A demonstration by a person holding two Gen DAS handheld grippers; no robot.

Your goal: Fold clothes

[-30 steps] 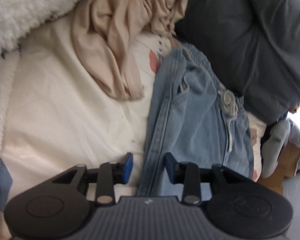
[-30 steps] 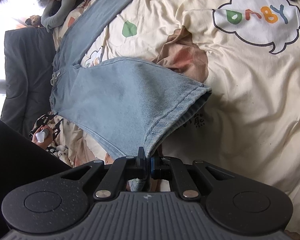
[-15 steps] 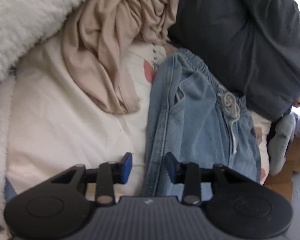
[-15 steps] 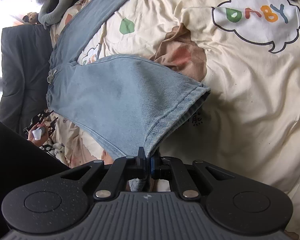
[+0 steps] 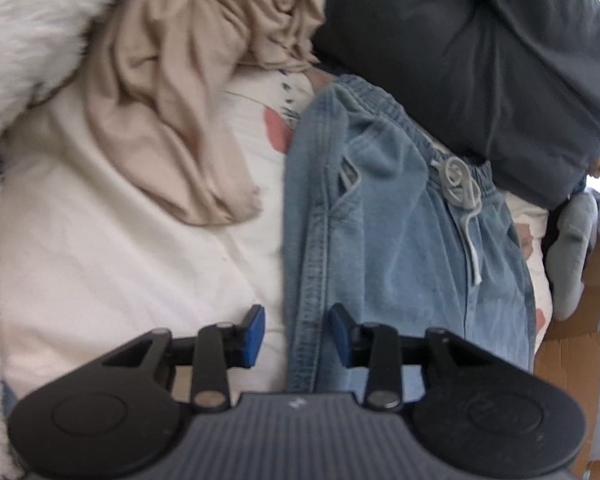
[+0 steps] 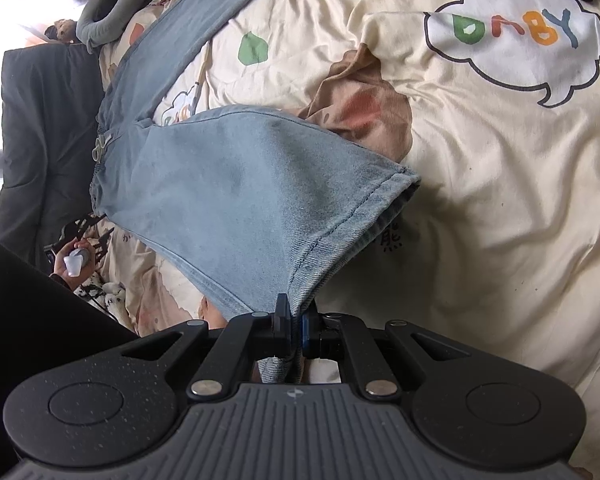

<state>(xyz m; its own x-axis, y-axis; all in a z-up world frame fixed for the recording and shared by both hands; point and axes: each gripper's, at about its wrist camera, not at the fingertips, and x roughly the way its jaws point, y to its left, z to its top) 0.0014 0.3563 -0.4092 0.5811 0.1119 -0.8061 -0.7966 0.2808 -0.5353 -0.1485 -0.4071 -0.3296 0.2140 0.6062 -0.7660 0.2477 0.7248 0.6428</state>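
Note:
Light blue jeans (image 5: pixel 380 220) lie on the bed, their elastic waistband and grey drawstring (image 5: pixel 458 184) at the far end. My left gripper (image 5: pixel 298 322) is open and hovers astride the jeans' side seam; the blue pads are apart from the cloth. In the right wrist view one leg of the jeans (image 6: pixel 228 184) is lifted off the duvet. My right gripper (image 6: pixel 296 312) is shut on the corner of that leg's hem (image 6: pixel 380 196). The other leg (image 6: pixel 188 32) stretches flat towards the top of that view.
A crumpled beige garment (image 5: pixel 172 100) lies left of the jeans on a cream sheet (image 5: pixel 120 260). A dark grey cushion (image 5: pixel 480 52) borders the waistband. White fluffy blanket (image 5: pixel 28 32) at far left, grey plush toy (image 5: pixel 572 248) and cardboard box (image 5: pixel 572 360) at right. Cartoon-print duvet (image 6: pixel 480 200) under the lifted leg.
The left gripper has rolled a little and slid sideways along the jeans' edge, and its jaws have narrowed slightly. The right gripper still holds the hem in the same place.

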